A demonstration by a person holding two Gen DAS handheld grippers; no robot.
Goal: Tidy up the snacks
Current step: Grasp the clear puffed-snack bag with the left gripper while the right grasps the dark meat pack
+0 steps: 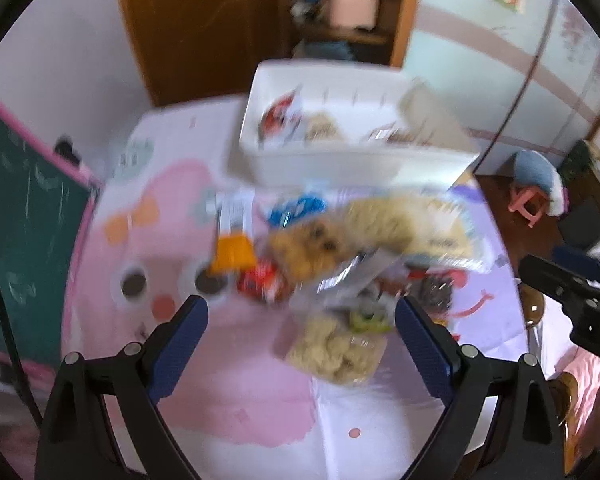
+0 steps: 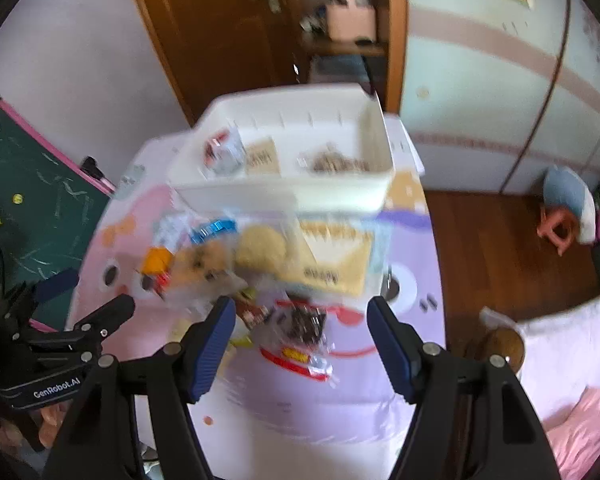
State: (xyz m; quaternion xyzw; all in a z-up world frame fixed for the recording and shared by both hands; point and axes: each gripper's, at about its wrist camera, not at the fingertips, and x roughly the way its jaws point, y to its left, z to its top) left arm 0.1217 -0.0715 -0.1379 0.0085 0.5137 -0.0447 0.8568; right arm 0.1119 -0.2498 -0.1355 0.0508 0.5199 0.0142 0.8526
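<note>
Left wrist view: snack packets (image 1: 332,248) heaped on table before white bin (image 1: 352,160) — light, crinkly, slippery, pinch at sealed edges; left gripper (image 1: 300,320) wide, right gripper (image 2: 300,320) half-spread, both empty.

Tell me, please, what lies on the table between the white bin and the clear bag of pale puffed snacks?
A heap of snack packets lies between the white bin and the clear bag, shown in the left wrist view.

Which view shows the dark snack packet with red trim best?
The right wrist view: the dark packet lies just ahead of the open right tool, nearly unobstructed, though blurred. The left wrist view shows only a sliver behind a blue finger.
</note>
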